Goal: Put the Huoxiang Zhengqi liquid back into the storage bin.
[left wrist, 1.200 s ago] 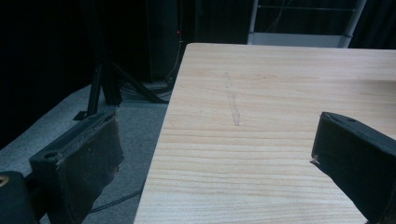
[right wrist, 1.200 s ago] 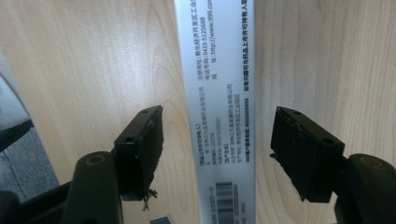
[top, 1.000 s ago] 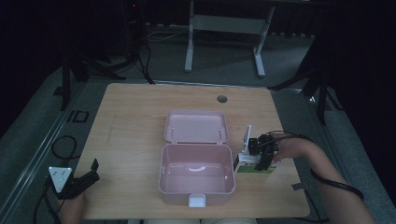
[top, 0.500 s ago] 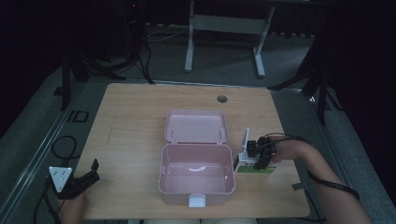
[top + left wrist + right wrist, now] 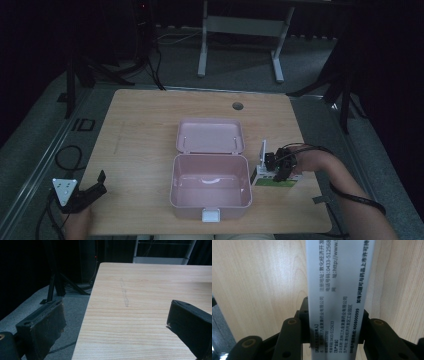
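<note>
Medicine box (image 5: 339, 290), white with printed text, sits clamped between your right gripper (image 5: 278, 169) jaws, which have just been closing on its sides; it lies near the right edge of the wooden table (image 5: 145, 130), just beside one open pink case (image 5: 210, 185); your left gripper (image 5: 87, 192) hangs with jaws apart over the bare near-left corner; dark floor surrounds the table.

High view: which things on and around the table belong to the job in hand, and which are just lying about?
In the job:
- right gripper, jaws just closed on the medicine box
- pink case, open beside it, lid folded back

Just lying about:
- left gripper, open, idle at the table corner
- cable hole at the far edge
- desk frame on the floor behind
</note>
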`<state>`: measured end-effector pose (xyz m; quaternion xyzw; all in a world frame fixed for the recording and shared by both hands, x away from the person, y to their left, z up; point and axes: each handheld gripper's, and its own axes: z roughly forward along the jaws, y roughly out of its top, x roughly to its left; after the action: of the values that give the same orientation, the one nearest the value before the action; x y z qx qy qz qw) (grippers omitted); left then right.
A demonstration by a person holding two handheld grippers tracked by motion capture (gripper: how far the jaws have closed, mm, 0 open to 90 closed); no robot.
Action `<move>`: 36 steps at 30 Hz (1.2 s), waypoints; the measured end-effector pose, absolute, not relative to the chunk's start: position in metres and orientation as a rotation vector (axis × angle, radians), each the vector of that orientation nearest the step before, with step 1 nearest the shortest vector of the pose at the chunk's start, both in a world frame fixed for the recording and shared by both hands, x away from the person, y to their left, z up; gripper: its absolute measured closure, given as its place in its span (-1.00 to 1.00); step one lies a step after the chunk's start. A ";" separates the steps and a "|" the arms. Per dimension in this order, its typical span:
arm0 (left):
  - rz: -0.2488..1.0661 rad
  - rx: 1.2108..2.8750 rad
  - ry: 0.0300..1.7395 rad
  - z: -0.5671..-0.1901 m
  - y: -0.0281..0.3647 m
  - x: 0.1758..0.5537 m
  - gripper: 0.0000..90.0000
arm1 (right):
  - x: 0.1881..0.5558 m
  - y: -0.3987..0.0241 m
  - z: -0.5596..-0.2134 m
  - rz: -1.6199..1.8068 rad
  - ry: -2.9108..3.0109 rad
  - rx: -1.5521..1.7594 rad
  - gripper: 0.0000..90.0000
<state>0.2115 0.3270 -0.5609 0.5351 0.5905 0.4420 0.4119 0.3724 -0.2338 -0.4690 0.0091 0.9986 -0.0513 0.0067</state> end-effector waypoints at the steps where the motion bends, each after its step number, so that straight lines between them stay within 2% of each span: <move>1: 1.113 1.346 1.486 -0.561 0.327 0.212 -0.95 | 0.372 -0.234 -0.468 -0.156 3.128 0.032 0.39; 17: 1.111 1.345 1.485 -0.561 0.327 0.211 -0.95 | 0.352 -0.238 -0.442 -0.179 3.177 0.065 0.40; 36: 1.115 1.345 1.489 -0.561 0.327 0.212 -0.95 | 0.314 -0.236 -0.391 -0.157 3.145 0.095 0.40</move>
<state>0.2118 0.3267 -0.5610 0.5344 0.5915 0.4429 0.4104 0.3139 -0.2361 -0.3913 0.0302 0.9983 -0.0499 -0.0044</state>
